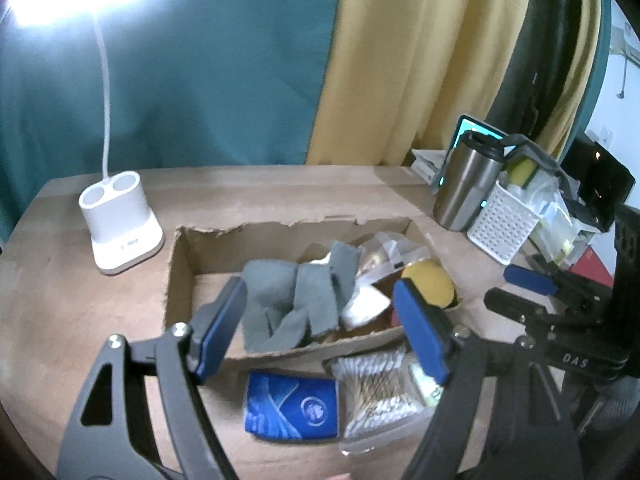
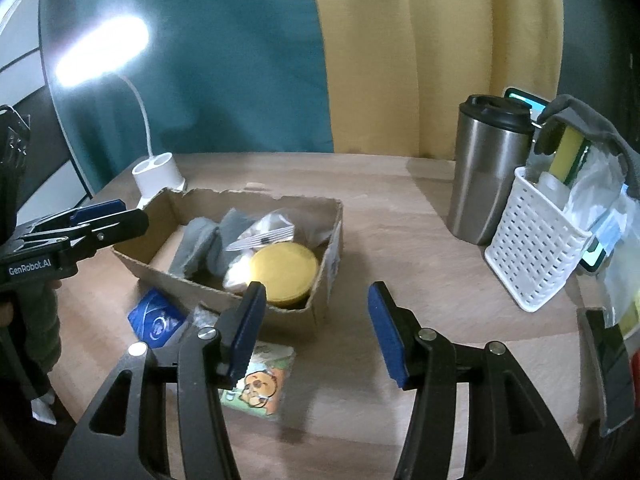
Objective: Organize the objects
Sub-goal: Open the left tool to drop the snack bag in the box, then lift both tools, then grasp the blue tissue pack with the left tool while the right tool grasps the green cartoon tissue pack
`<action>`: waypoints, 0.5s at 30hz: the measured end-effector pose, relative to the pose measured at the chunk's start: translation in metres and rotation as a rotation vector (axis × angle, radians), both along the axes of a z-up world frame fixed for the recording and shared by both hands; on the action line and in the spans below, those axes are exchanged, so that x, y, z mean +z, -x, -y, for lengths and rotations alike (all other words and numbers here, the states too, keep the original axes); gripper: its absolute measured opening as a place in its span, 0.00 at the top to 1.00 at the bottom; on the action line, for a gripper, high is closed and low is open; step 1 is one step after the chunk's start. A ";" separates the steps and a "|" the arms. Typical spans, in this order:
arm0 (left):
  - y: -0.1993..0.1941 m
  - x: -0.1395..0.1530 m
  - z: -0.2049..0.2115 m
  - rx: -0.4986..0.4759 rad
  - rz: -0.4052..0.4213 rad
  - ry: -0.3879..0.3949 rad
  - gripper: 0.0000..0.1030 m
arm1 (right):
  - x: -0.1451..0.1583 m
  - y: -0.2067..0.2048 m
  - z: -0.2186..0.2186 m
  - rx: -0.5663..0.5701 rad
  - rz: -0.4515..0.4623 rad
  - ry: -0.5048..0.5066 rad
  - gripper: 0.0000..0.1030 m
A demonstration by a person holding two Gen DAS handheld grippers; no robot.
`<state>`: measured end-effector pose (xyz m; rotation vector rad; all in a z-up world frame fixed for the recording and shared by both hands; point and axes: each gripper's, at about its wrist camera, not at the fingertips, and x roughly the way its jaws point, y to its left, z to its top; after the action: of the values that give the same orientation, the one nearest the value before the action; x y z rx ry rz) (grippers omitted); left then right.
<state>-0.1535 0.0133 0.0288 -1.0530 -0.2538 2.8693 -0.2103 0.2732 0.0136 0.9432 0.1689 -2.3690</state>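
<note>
A lit white desk lamp (image 1: 120, 224) stands on the wooden table (image 1: 280, 184), beyond the fingers to their left; teal (image 1: 180, 60) and yellow curtains (image 1: 420, 60) hang behind.

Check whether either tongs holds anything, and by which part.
Nothing is held: left tongs and right tongs both stand open and empty.
</note>
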 end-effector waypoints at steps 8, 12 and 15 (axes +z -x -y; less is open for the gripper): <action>-0.011 -0.007 0.009 0.013 0.006 -0.007 0.25 | -0.002 -0.007 0.006 0.004 0.005 -0.007 0.46; -0.015 -0.014 0.013 0.013 0.024 -0.009 0.25 | -0.007 -0.014 0.012 0.009 0.013 -0.015 0.46; -0.019 -0.020 0.014 0.012 0.035 -0.010 0.25 | -0.011 -0.017 0.015 0.012 0.023 -0.020 0.46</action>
<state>-0.1348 -0.0011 0.0089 -1.1042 -0.2770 2.8590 -0.1934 0.2585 0.0024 0.9754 0.1890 -2.3488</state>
